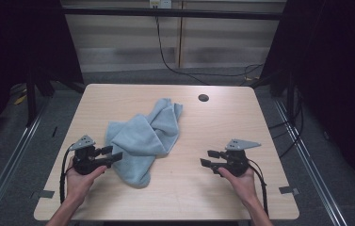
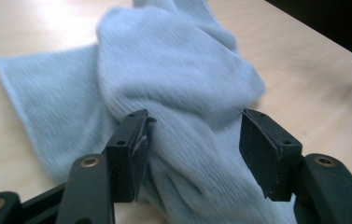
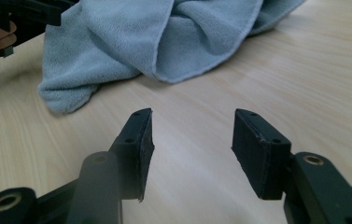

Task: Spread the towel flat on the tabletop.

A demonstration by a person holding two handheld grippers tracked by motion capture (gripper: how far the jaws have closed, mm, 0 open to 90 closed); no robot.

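**Towel handling: at the start**

The towel [image 1: 143, 139] lay crumpled at table [image 1: 222, 127] centre-left, unfolded. The left gripper [image 1: 114, 156] straddled its near edge, jaws spread, not pinching. The right gripper [image 1: 209, 159] stood apart, jaws spread, empty. Grasping and straightening remained.

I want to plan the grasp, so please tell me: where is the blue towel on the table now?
In the high view the blue towel lies crumpled left of the table's centre, its near edge at the open left gripper; the right gripper is apart.
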